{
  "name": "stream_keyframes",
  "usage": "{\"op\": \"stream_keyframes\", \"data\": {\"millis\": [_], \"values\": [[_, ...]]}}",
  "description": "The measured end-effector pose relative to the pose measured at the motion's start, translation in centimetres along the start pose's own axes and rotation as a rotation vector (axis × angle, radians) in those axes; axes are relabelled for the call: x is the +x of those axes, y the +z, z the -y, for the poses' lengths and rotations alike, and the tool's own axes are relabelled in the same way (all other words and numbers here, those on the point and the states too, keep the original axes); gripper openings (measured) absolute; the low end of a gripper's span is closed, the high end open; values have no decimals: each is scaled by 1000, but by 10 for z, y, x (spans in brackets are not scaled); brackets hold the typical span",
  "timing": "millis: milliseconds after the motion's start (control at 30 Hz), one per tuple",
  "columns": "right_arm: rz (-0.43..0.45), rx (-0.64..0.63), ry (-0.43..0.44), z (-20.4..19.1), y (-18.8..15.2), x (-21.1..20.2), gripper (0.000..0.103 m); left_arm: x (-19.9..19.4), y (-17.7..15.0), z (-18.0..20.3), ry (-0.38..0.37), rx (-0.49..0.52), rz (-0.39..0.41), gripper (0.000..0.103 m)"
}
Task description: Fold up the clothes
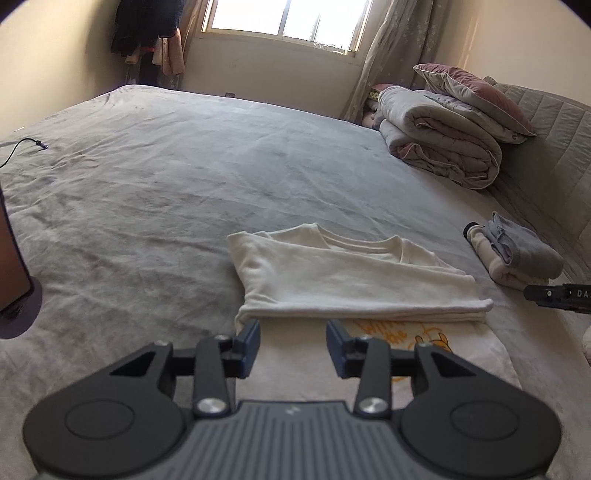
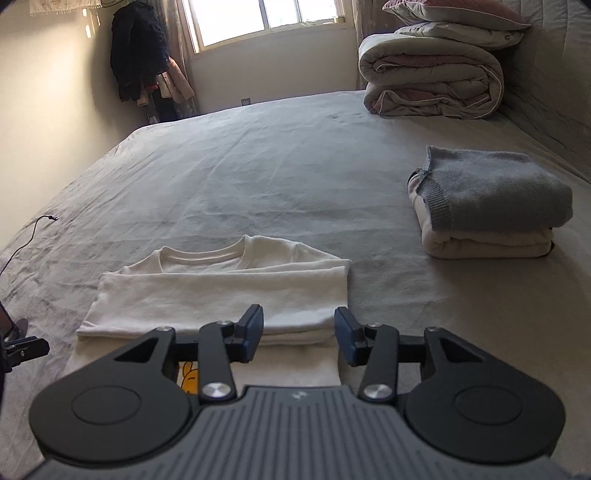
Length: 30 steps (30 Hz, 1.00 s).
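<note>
One white shirt (image 2: 221, 291) lies near on one grey bed (image 2: 258, 177), and to the right a stack holds two folded garments, one grey (image 2: 495, 192) over one cream (image 2: 487, 243). Far right sit one rolled quilt (image 2: 432, 77) and two pillows (image 2: 458, 14). One cable (image 1: 22, 147) lies far left; two grippers, left (image 1: 293, 345) and right (image 2: 299, 338)

We can read only the white letters "DA", cut off by the frame edge, on the black right gripper (image 1: 557, 294); yellow shirt (image 1: 402, 332) print stays illegible.
</note>
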State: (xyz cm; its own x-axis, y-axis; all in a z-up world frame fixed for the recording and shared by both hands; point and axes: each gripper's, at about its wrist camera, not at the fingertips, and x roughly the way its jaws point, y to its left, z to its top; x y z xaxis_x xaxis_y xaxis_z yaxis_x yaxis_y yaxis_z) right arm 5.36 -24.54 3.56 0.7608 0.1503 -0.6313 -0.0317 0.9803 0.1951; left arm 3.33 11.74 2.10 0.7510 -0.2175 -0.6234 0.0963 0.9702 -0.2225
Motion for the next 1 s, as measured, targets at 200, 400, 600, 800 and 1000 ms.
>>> {"op": "stream_keyframes", "data": {"millis": [200,400,600,800,1000], "values": [[-40,28,20,8,-21,-35,53,-29,-18,-16,-29,-32,-36,42],[-125,73,80,29,-59,-53,55,-44,-46,-35,-67,-74,-131,42],[-221,167,184,57,-103,-59,55,-47,-75,-56,-156,-114,-232,42],[-352,311,329,89,-141,-52,55,-42,-104,-80,-302,-174,-382,42],[-433,411,490,118,-158,-60,50,-42,-122,-108,-487,-297,-466,39]]}}
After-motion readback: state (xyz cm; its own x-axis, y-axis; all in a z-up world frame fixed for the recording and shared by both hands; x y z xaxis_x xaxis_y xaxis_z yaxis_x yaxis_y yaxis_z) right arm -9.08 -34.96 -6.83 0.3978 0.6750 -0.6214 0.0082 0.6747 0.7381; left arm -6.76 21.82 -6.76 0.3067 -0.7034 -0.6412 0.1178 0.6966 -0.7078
